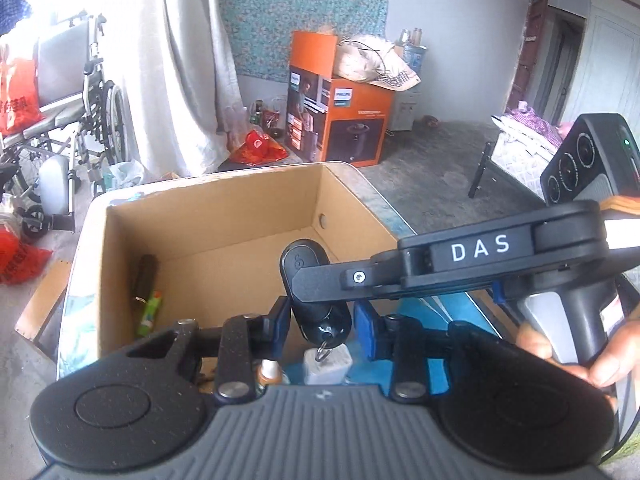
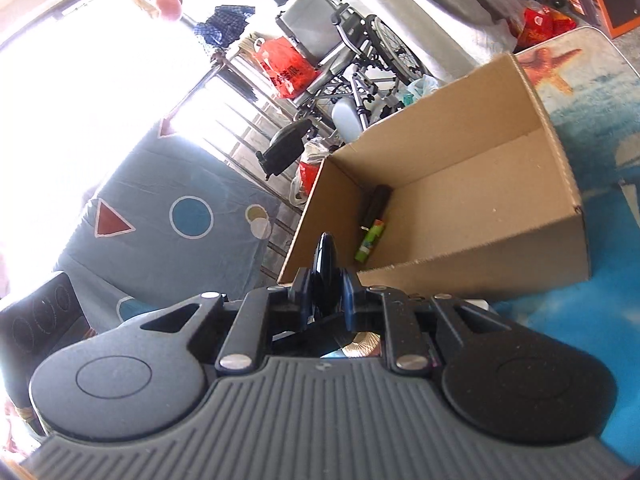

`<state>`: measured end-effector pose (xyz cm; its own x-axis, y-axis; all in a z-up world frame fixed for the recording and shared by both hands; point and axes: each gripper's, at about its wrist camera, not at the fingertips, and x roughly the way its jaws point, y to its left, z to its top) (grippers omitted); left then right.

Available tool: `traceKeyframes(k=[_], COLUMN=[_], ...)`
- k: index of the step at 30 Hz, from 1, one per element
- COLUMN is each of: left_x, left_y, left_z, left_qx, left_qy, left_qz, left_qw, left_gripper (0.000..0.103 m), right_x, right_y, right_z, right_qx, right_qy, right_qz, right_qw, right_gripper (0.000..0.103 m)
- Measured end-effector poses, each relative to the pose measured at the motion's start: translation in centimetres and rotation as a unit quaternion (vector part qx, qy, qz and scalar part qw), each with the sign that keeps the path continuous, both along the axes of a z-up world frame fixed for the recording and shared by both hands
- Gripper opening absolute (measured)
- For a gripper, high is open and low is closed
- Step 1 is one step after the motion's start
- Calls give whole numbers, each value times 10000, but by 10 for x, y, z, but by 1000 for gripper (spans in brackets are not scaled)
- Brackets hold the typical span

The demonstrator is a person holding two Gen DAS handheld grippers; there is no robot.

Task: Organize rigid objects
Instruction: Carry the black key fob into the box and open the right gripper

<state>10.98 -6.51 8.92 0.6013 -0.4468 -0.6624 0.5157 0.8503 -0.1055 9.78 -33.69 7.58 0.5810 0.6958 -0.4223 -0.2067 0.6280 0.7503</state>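
Observation:
A black key fob (image 1: 310, 260) with a metal ring hangs over the near edge of an open cardboard box (image 1: 208, 216). My left gripper (image 1: 322, 320) has its blue pads pressed on the fob's two sides near the ring end. My right gripper (image 1: 304, 280) reaches in from the right and is shut across the fob's flat faces. In the right wrist view the fob (image 2: 325, 268) stands edge-on, clamped in the right gripper (image 2: 326, 290). Inside the box (image 2: 460, 184) lie a dark cylinder (image 2: 376, 202) and a green tube (image 2: 370, 240).
The box stands on a table with a blue sea-print cloth (image 2: 592, 128). Below the fob are a white charger (image 1: 326, 364) and a small bottle (image 1: 270, 372). A person's hand (image 1: 592, 356) grips the right tool. A wheelchair (image 1: 80, 120) and an orange carton (image 1: 340, 120) stand beyond.

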Motion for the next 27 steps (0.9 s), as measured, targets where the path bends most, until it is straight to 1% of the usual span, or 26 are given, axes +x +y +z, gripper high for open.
traceKeyframes(k=[3,6,9,11,14,19,21,24,27], left_x=[45,85,123,143,169,194,199,204,203], left_y=[14,24,34,37,33,25,24,25,27], left_z=[4,-3,-16,-25,-39,-55,-59,-62,-61], left_qx=[-25,61,199,265,498,868,970,991,957], left_qy=[297,552,789,956,1076,1162,1165,1195,1184], left_qz=[211,391,551,666,781,794,826,852,866], left_qw=[9993,9977,9952,9928,9899,9862,9850,9842,9845], left_gripper=[35,34,34,34,34,35,35,36,38], right_x=[49,100,149,175,206,241,248,256,258], right_y=[14,29,45,52,65,85,91,95,95], right_z=[7,1,-15,-26,-47,-83,-94,-108,-116], right_qx=[-11,-22,0,-43,-96,-282,-352,-380,-389], right_qy=[280,736,1227,1464,1822,2252,2327,2438,2492], right_qz=[208,372,466,481,496,524,492,493,479], right_qw=[9994,9966,9914,9881,9820,9725,9707,9678,9665], right_gripper=[15,15,15,15,15,15,15,18,18])
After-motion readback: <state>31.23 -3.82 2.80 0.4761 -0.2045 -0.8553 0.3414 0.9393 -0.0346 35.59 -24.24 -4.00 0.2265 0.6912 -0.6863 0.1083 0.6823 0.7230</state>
